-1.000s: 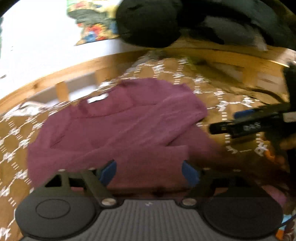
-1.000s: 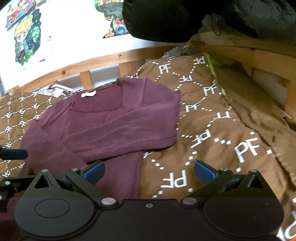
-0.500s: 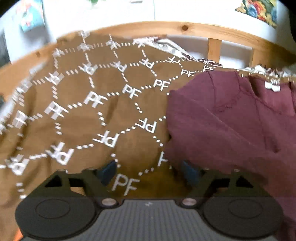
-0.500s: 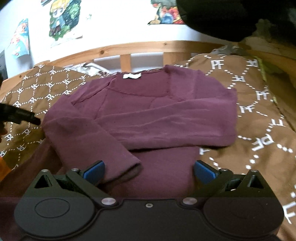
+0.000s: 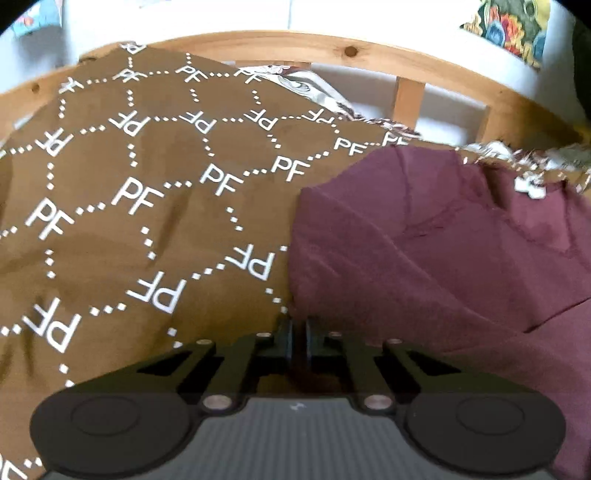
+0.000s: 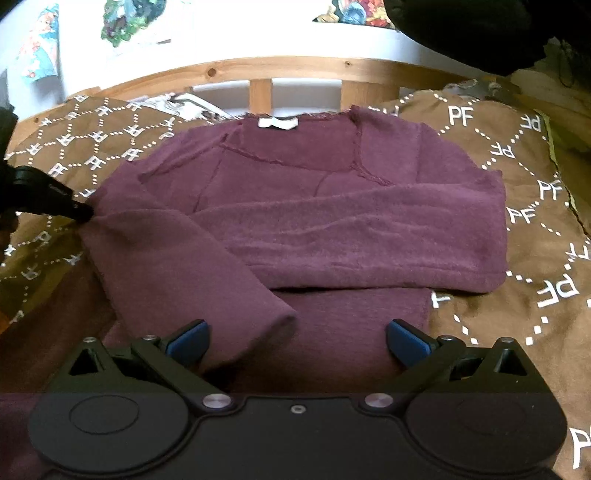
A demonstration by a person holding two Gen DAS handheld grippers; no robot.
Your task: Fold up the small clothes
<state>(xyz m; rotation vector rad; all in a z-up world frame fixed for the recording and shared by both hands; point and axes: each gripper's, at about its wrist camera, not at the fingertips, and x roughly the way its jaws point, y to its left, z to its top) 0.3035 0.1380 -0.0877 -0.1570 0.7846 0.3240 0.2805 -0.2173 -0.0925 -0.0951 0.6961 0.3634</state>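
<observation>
A maroon long-sleeved sweater [image 6: 332, 229] lies flat on a brown blanket, both sleeves folded across its front, white label [image 6: 277, 122] at the neck. My left gripper [image 5: 297, 325] is at the sweater's left edge [image 5: 443, 258]; its jaws are closing and stand together, pinching that edge. In the right wrist view its black tip [image 6: 83, 214] touches the puckered cloth there. My right gripper [image 6: 297, 339] is open above the sweater's lower body, with the cuff of one folded sleeve lying between its blue pads [image 6: 188, 341], untouched.
The brown blanket [image 5: 147, 221] with white PF lettering covers the bed on both sides of the sweater [image 6: 535, 240]. A wooden bed rail [image 6: 295, 66] runs along the back against a white wall. Dark clothing [image 6: 480, 29] hangs at the top right.
My left gripper swung from over the sweater to its left edge and shut there. My right gripper shifted until the sweater sits centred ahead of it, and stayed open.
</observation>
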